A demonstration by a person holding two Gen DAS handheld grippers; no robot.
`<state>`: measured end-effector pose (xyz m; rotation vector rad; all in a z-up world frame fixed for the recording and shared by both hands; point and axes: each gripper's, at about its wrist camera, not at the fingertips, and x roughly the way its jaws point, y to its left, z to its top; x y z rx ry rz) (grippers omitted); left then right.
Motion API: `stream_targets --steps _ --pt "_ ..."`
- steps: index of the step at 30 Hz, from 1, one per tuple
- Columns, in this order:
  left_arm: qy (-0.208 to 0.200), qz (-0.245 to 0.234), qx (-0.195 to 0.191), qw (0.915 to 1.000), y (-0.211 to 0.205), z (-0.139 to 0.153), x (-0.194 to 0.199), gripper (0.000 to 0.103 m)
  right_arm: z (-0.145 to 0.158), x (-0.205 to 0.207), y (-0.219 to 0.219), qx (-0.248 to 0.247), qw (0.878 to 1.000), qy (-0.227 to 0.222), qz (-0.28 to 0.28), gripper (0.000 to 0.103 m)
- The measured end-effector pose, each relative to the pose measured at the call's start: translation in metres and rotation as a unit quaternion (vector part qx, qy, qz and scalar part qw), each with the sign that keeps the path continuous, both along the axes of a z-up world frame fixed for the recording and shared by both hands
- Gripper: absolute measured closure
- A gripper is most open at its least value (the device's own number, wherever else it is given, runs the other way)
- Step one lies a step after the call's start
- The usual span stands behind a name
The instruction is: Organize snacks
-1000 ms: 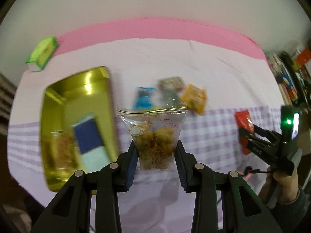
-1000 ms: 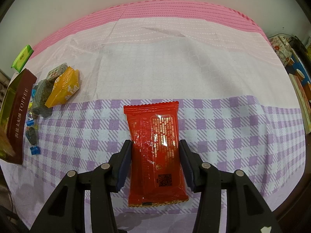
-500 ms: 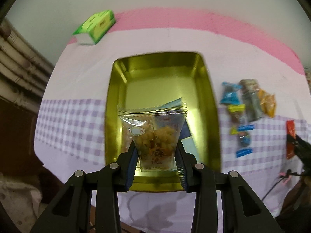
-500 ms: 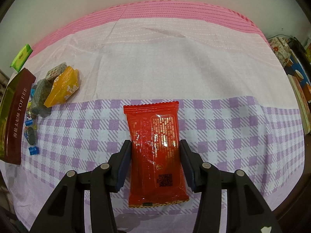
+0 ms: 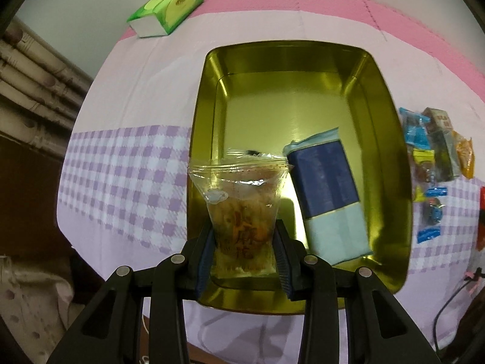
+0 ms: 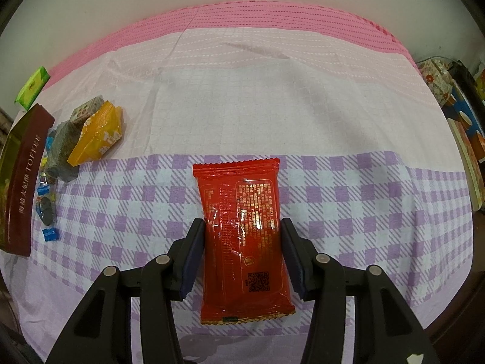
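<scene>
My left gripper is shut on a clear snack bag of brown pieces and holds it low over the near end of the gold tin. A blue and pale packet lies inside the tin beside it. My right gripper is shut on a red packet, whose far end rests over the checked cloth. A pile of small snacks lies right of the tin in the left wrist view and at the left in the right wrist view.
A green tissue pack sits at the back left of the pink and purple-checked tablecloth. The tin's brown "TOFFEE" side shows at the far left. Books and boxes stand beyond the table's right edge.
My left gripper has swung left from the snack pile to over the tin and lowered the clear bag toward its near end. My right gripper has held still with the red packet.
</scene>
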<state>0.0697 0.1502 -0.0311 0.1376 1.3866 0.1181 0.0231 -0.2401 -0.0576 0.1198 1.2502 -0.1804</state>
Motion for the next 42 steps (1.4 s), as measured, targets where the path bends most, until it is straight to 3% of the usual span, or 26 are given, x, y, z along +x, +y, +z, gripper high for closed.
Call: stream_targets --steps 12,18,30,42 --pt "-0.009 0.009 0.003 0.9999 0.008 -0.011 0.0 0.065 0.0 0.003 0.0 -0.005 1.0 0.004 0.003 0.054" --pt "-0.016 0.017 -0.014 0.9996 0.012 -0.011 0.0 0.063 -0.001 0.003 0.002 -0.006 1.0 0.006 0.003 0.054" --pt "-0.083 0.011 -0.049 0.9953 0.017 0.008 -0.008 0.05 -0.001 0.005 0.001 -0.009 1.0 0.007 -0.001 0.057" --pt "-0.131 0.012 -0.032 0.9908 0.02 0.017 -0.018 0.044 0.005 0.004 0.002 -0.014 1.0 0.006 -0.018 0.063"
